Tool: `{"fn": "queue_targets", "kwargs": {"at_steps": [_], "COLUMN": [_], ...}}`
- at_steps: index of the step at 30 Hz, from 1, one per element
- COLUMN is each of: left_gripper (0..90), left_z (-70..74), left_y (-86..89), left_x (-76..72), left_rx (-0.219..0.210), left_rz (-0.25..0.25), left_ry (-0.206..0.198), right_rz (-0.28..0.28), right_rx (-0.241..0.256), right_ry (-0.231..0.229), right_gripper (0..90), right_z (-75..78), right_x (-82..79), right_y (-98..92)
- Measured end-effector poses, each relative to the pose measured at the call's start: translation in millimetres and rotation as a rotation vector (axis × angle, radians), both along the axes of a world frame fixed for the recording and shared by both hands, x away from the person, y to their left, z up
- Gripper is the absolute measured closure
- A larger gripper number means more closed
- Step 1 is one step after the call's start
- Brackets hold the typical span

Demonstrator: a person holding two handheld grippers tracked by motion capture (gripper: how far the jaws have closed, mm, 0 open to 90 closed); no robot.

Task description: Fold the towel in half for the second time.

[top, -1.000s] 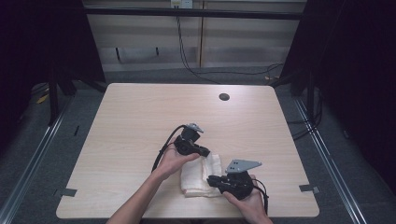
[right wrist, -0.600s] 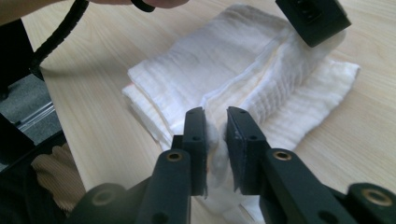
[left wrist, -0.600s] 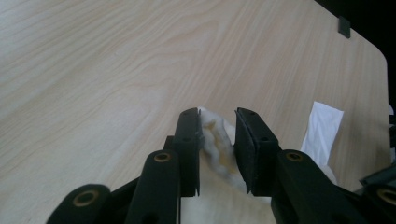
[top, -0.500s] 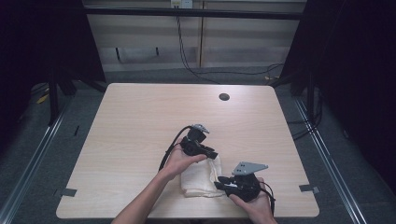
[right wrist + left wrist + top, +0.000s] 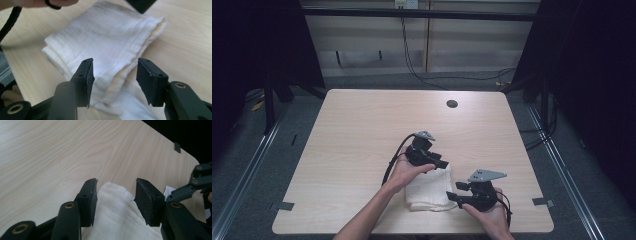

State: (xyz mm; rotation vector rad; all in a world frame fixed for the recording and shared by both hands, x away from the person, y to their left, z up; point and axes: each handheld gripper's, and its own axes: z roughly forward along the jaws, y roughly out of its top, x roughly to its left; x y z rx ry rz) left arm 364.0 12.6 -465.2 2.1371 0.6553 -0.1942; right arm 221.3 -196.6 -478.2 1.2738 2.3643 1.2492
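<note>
You're working a folded cloth (image 5: 429, 189) lying flat near the table's (image 5: 362, 125) near edge, right of center. Its long axis is running left-near to right-far, w/ the layered fold edges facing your right gripper (image 5: 455, 196). That gripper's jaws are standing wide, straddling the cloth's right side w/o gripping. Your left gripper (image 5: 443, 164) is sitting at the cloth's far corner, jaws wide too, cloth between them. Vs. 0.5 s ago, you're shifting the right gripper a bit nearer & right; the left is barely moving.
</note>
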Motion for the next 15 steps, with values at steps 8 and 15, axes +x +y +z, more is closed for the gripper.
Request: {"fn": "queue_targets", "kwargs": {"at_steps": [8,15], "left_gripper": [44.3,39.5], "left_z": [13.9,32.4], "left_y": [38.5,93.5], "left_x": [-9.0,-18.6], "left_rx": [-0.015,0.01], "left_rz": [0.066,0.159], "left_ry": [-0.053,-0.129], "right_rz": [-0.044,-0.099], "right_rx": [0.046,0.083], "right_ry": [-0.051,-0.086], "right_gripper": [53.8,51.7], "right_z": [12.0,21.8], "right_x": [14.5,17.0], "right_y": [-17.0,-39.9]}}
